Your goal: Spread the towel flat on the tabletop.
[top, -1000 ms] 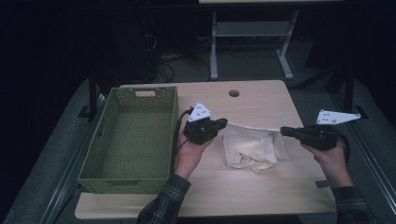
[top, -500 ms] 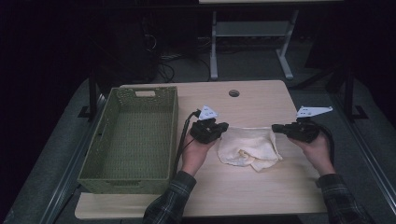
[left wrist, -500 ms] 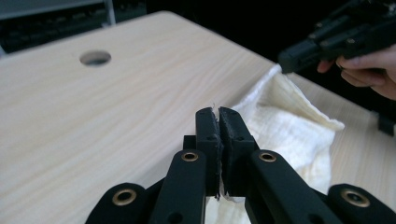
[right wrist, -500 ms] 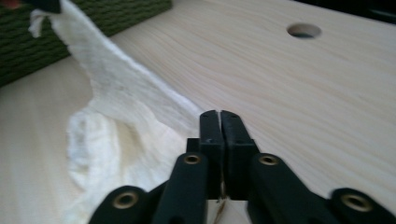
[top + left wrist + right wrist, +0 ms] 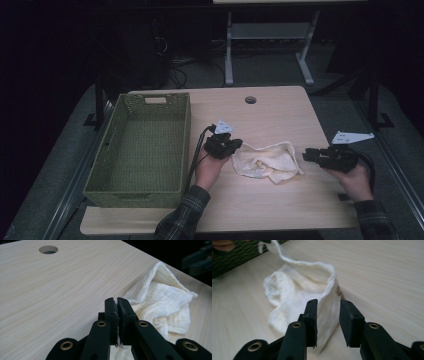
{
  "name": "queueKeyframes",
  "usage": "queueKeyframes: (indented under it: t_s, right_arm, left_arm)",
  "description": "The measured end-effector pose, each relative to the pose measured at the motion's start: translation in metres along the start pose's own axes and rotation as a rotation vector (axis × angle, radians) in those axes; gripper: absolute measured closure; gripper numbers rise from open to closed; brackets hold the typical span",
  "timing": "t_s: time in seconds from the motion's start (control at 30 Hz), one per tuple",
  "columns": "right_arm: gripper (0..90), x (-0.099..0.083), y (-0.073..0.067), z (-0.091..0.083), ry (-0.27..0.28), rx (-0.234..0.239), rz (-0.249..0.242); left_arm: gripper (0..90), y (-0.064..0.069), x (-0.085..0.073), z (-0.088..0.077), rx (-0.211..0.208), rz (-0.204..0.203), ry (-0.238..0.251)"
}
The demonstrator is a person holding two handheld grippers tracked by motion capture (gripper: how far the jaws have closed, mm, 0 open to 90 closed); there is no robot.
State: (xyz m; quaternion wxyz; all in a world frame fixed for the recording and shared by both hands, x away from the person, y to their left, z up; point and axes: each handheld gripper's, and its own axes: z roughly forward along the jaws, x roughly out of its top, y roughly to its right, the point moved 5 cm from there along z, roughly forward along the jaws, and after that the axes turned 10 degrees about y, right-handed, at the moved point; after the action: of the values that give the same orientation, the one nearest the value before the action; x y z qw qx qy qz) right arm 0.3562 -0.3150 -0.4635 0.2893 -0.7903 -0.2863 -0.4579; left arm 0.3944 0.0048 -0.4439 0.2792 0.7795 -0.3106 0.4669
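The left gripper [image 5: 116,302] pinched the cloth's [image 5: 265,160] edge, a detail seen from its own view; the right gripper [image 5: 328,305] had just opened, jaws spread, cloth loose between them on the bench [image 5: 280,115].

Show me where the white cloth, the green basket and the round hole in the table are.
white cloth [image 5: 265,161]: high view, middle of the crumpled fabric.
green basket [image 5: 186,131]: high view, its right wall.
round hole [image 5: 48,249]: left gripper view, centre of the opening in the tabletop.
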Motion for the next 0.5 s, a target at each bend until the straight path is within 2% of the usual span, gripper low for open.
queueKeyframes:
  t_s: [0.17,0.27,0.33,0.4,0.47,0.5]
  right_arm:
    - [64.9,-0.015,-0.016,-0.006,-0.028,0.029,0.002]
    - [64.5,-0.021,-0.024,-0.003,-0.049,0.043,-0.011]
    - [64.8,-0.025,-0.025,0.002,-0.083,0.029,-0.036]
    - [70.3,-0.030,-0.023,0.007,-0.127,0.034,-0.042]
    - [83.0,-0.032,-0.024,0.009,-0.143,0.046,-0.049]
    - [85.0,-0.032,-0.023,0.009,-0.143,0.039,-0.067]
  left_arm:
    - [86.5,0.001,-0.002,0.002,0.000,-0.004,-0.003]
    - [86.5,-0.001,-0.002,0.002,0.004,-0.004,-0.003]
    - [86.5,-0.001,-0.002,0.001,0.005,-0.004,-0.004]
    - [86.5,-0.002,-0.002,0.000,0.005,0.000,-0.009]
    - [86.5,-0.003,-0.002,0.000,0.011,0.000,-0.005]
    - [86.5,-0.003,-0.001,0.000,0.021,-0.007,-0.004]
